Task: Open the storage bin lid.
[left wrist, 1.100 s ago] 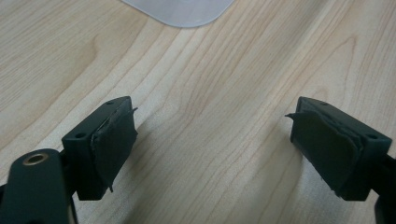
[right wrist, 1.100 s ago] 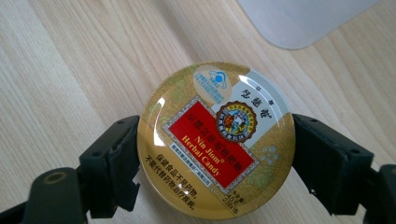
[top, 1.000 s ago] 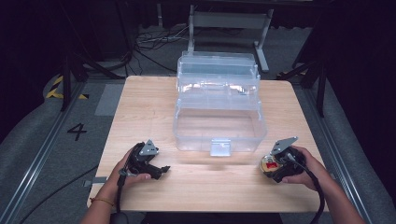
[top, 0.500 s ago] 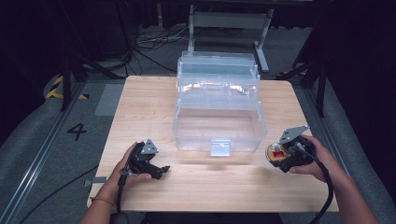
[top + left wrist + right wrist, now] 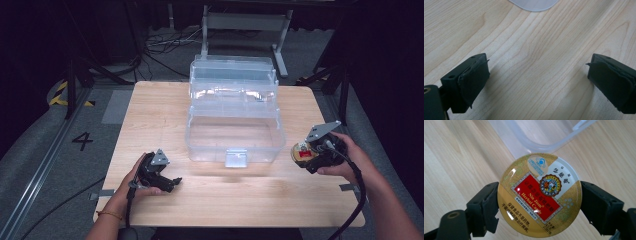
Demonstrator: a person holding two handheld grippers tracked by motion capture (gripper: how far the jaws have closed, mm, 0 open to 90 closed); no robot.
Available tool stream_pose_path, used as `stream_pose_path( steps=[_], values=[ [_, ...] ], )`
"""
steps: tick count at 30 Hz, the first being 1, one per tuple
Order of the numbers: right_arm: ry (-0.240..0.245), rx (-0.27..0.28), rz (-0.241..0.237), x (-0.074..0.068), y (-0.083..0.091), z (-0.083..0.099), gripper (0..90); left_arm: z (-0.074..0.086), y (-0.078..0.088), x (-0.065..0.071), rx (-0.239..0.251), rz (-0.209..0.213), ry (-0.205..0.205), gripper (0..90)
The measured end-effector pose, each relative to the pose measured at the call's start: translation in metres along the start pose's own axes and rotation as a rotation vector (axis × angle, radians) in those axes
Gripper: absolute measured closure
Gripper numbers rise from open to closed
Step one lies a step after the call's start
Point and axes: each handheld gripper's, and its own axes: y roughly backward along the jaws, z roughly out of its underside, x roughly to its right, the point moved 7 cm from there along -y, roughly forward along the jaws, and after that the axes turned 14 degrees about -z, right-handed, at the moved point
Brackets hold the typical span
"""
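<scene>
The right gripper point(image 5: 306, 154) is gripping a round candy tin point(image 5: 539, 194) by its rim, one pad pressing on each side of the gold and red lid. Against the earlier high views, this gripper is riding higher and nearer the right edge of the table point(image 5: 150, 110); the tin is coming up with it and is now hanging clear of the wood, just off the front right corner of the clear plastic box point(image 5: 234, 116). The right gripper view is showing that corner of the box beyond the tin, apart from it.

The left gripper point(image 5: 165, 181) is resting near the front left corner of the table, where it lay in the earlier views. Its jaws have just been opening and are now standing wide apart, with bare wood between the pads point(image 5: 475, 77) and nothing held. A rounded plastic edge, probably the box's, is showing at the top of the left gripper view, well apart from the pads.

The box is standing open at the middle of the table, its lid tipped back toward the far edge and its lower compartment looking empty.

Judgement: the pick-up of the tin is complete and the carry is under way, most likely toward the open box. The grip looks centred and level. The left gripper is free to steady the box if required.
</scene>
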Motion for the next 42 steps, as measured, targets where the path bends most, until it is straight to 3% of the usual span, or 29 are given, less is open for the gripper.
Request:
stream_pose_path(
  steps=[9, 19, 29, 42],
  values=[
    [-0.004, 0.019, 0.019, 0.023, 0.011, -0.019, 20.3, 0.000, 0.000, 0.000, 0.001, 0.004, -0.005, 4.0],
    [0.000, 0.022, 0.009, 0.037, 0.003, -0.046, 20.3, 0.000, 0.000, 0.000, 0.001, 0.004, -0.005, 4.0],
    [0.027, 0.023, -0.009, 0.038, -0.007, -0.073, 20.3, 0.000, 0.000, 0.000, 0.001, 0.004, -0.005, 3.9],
    [0.095, -0.053, -0.053, 0.031, -0.032, -0.102, 20.3, 0.000, 0.000, 0.000, 0.000, 0.004, -0.003, 4.0]
  ],
)
